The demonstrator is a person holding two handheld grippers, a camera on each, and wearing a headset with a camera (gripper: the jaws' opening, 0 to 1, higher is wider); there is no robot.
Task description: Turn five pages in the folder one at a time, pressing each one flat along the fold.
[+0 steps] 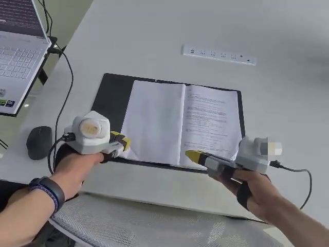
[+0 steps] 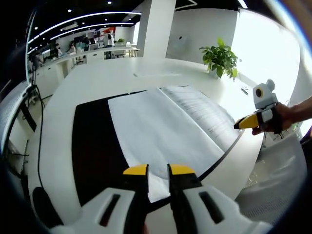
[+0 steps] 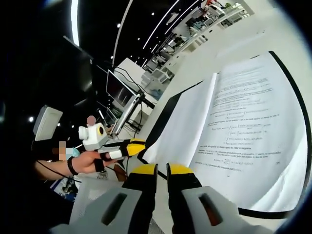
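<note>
A: Folder (image 1: 109, 98)? One, open flat on the table (image 1: 154, 31); blank page (image 1: 154, 121) left, printed page (image 1: 212, 121) right.
B: Two grippers: left gripper (image 1: 123, 141) at the blank page's lower corner, right gripper (image 1: 194, 155) at the printed page's bottom edge. Both nearly closed, empty.

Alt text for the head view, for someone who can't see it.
An open black folder lies on a white table, blank page left, printed page right. The left gripper sits at the blank page's near corner, the right gripper at the printed page's near edge.
</note>
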